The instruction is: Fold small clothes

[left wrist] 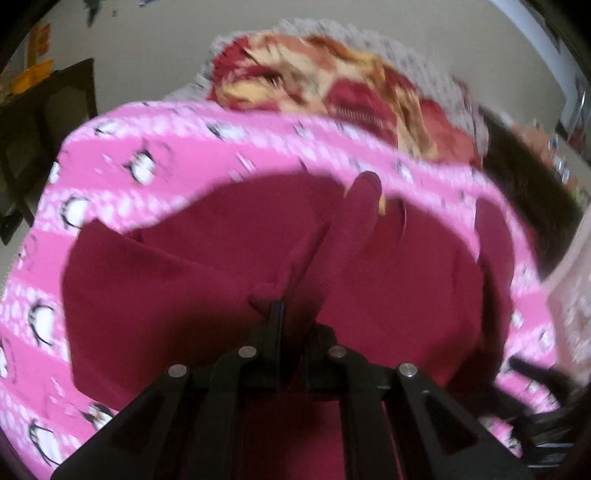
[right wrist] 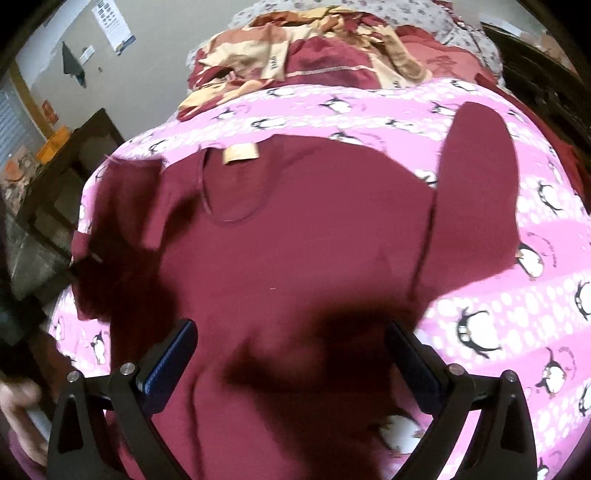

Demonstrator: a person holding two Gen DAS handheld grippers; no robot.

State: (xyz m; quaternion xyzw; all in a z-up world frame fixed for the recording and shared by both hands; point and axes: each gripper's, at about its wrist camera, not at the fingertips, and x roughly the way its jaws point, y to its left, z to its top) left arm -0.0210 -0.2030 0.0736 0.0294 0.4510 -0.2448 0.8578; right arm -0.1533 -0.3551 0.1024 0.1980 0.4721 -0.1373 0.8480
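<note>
Left hand-held gripper (left wrist: 291, 317): jaws drawn together, pinching a raised ridge of the maroon knit shirt (right wrist: 295, 240); frame was blurred. Right hand-held gripper (right wrist: 290, 354): jaws stood wide, nothing between the pads, hovering above the lower body of the shirt.

The shirt lay on a pink fleece blanket printed with penguins (right wrist: 517, 332), neckline and tan label (right wrist: 240, 153) at the far edge. One sleeve (right wrist: 476, 192) stuck out flat to the right in the right wrist view; the opposite side looked bunched and partly turned over the body, edges unclear.

Judgement: folding was at an early stage. The garment was spread and the first side fold appeared in progress under the left grip. Left to do: bring in the flat sleeve, fold the body in half, set it aside.

Farther back: a heap of red and cream patterned clothes (right wrist: 306, 62) waited on a pale floral sheet (right wrist: 461, 33), apparently unfolded. Dark wooden furniture (right wrist: 74, 173) stood beyond, at the left.
</note>
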